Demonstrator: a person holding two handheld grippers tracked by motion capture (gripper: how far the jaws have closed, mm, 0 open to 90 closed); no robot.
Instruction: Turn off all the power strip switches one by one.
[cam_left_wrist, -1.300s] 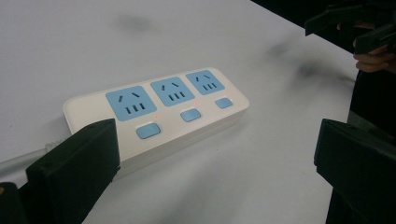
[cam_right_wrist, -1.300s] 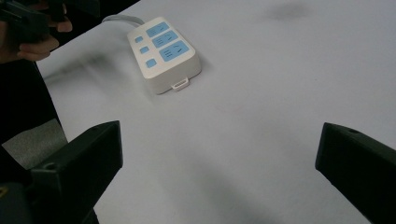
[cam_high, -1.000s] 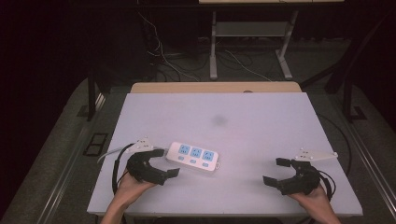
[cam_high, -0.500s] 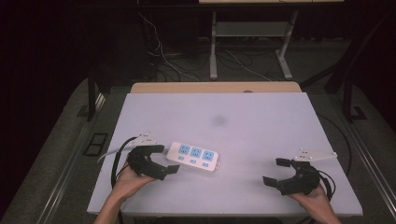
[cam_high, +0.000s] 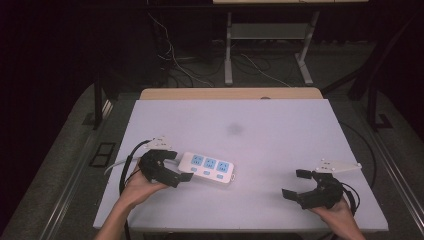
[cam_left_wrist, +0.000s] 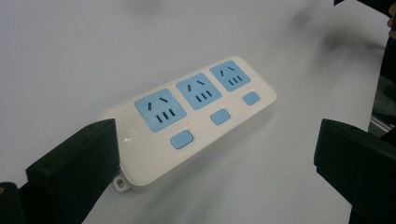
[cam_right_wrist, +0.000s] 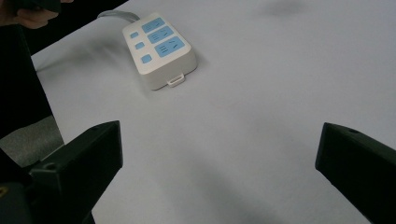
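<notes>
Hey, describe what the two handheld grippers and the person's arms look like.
Both the left gripper and right gripper are black with two blocky jaws, each topped by a pale grey three-cornered plate and trailing a black cable. The forearms are bare, with no sleeves.

We see a pale lavender table (cam_high: 280, 125) with a dark smudge (cam_high: 235, 129) near its middle. Just beyond the table's far edge lies a tan wooden board (cam_high: 230, 93). Behind it, a metal-legged stand (cam_high: 270, 35) rests on grey carpet (cam_high: 75, 165) amid loose cables (cam_high: 175, 60). The room beyond the table is dark.
</notes>
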